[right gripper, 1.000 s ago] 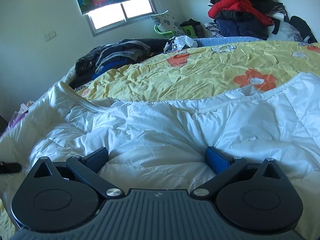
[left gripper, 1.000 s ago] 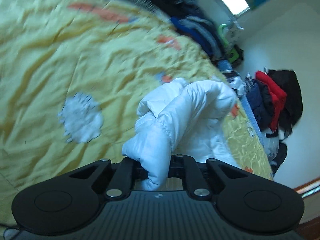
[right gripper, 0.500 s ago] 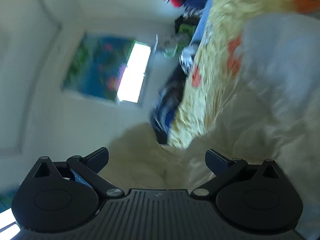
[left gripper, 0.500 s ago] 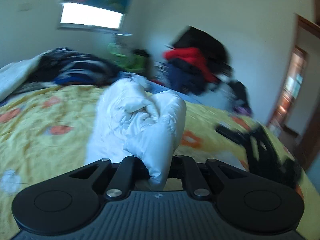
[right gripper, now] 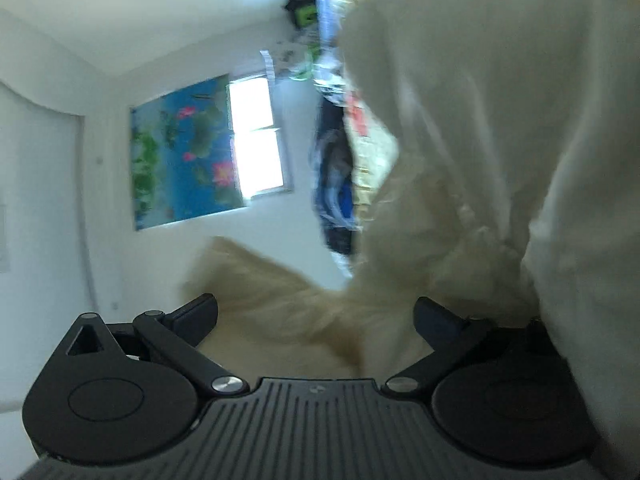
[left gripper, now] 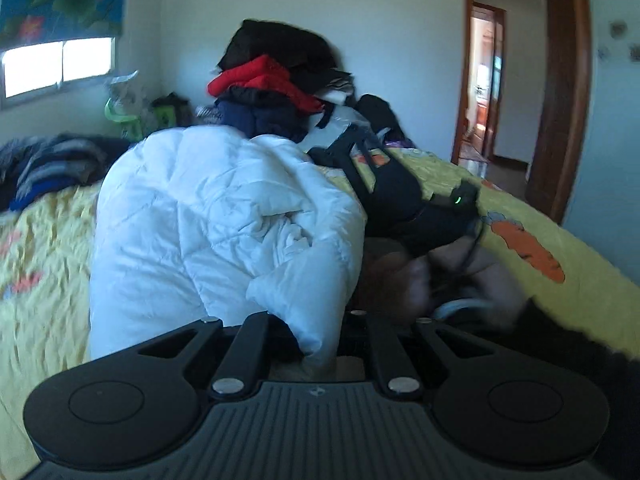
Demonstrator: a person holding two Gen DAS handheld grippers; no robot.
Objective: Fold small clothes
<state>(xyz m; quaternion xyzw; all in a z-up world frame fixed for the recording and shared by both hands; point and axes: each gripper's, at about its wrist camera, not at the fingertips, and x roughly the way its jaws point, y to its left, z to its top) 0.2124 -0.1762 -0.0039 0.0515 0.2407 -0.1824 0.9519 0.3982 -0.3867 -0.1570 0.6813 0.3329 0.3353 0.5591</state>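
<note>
A white quilted puffer jacket (left gripper: 208,216) hangs bunched over the yellow bed. My left gripper (left gripper: 318,336) is shut on a fold of its edge. To the jacket's right, the black housing (left gripper: 400,196) of the other tool pokes out beside it, with a blurred hand (left gripper: 404,276) below. In the right wrist view the camera is rolled on its side. My right gripper (right gripper: 316,314) stands open, its jaws wide apart. The jacket (right gripper: 500,120) fills the right side there, and its cream fleece lining (right gripper: 280,292) trails loosely between the fingers, not pinched.
The yellow bedspread (left gripper: 44,248) with orange flowers covers the bed. Red, black and navy clothes (left gripper: 276,80) are piled against the far wall, with dark garments (left gripper: 52,164) at the bed's left end. A window (left gripper: 56,64) is at left and a wooden doorway (left gripper: 488,92) at right.
The left gripper swung across the bed and rolled, carrying the jacket, and now faces the door. The right gripper rolled onto its side, still open. The jacket went from lying flat to lifted.
</note>
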